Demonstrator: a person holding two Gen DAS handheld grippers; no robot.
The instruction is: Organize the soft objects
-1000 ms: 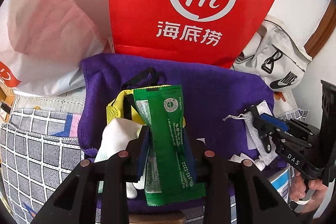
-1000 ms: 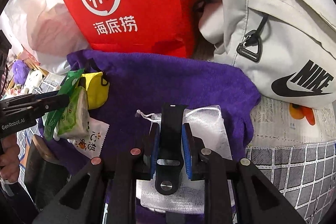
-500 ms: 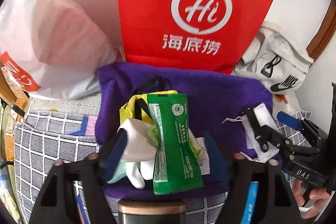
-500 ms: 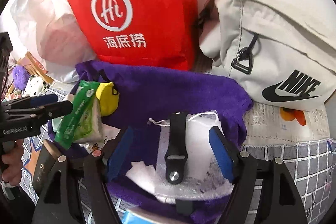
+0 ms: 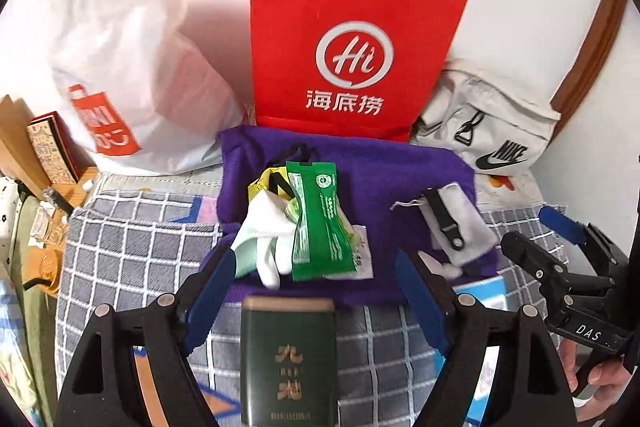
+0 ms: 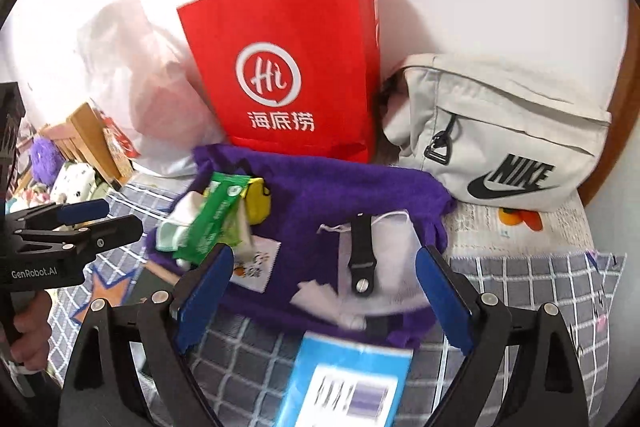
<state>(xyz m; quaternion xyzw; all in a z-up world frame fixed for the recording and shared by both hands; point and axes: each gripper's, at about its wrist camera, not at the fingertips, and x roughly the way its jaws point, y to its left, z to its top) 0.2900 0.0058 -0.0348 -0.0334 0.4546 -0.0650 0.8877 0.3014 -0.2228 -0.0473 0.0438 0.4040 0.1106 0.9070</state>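
A purple towel (image 5: 384, 167) (image 6: 320, 187) lies spread in front of a red paper bag. On its left sit a green packet (image 5: 320, 223) (image 6: 212, 219), a white glove (image 5: 264, 227) and a yellow pouch (image 5: 260, 183) in a small heap. On its right lies a white mesh pouch (image 5: 460, 223) (image 6: 388, 251) with a black strap (image 6: 362, 251) across it. My left gripper (image 5: 316, 259) hovers open above and short of the heap, holding nothing. My right gripper (image 6: 324, 259) hangs over the mesh pouch, its jaws opening with nothing gripped.
The red paper bag (image 5: 348, 47), a white plastic bag (image 5: 120, 47) and a pale Nike bag (image 6: 500, 131) stand against the wall behind. A dark green tin (image 5: 288, 359) and a blue box (image 6: 348, 383) lie on the checked cloth (image 5: 132, 259) near me.
The left gripper let go of the green packet and the right let go of the black strap. Both opened wide and drew back and up from the towel.
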